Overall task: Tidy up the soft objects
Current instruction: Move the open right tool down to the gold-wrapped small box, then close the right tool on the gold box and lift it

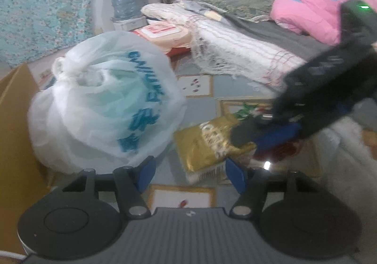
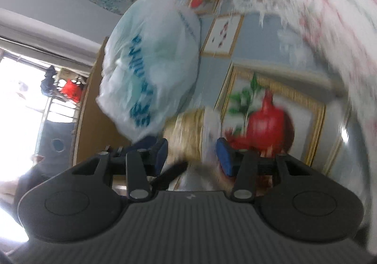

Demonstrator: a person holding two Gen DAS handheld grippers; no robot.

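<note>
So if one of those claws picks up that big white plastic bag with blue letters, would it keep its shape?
Probably not. The white bag looks thin and crinkled, so it would likely sag and slip. Its puffy bulge suggests soft, light contents. The knotted top seems the surest place to pinch.

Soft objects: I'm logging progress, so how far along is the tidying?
Early. Nothing looks put away yet. In hand: the right gripper is at the gold packet, jaws apart around it. Left: the left gripper is empty, and the tied plastic bag and fringed white cloth lie loose.
</note>
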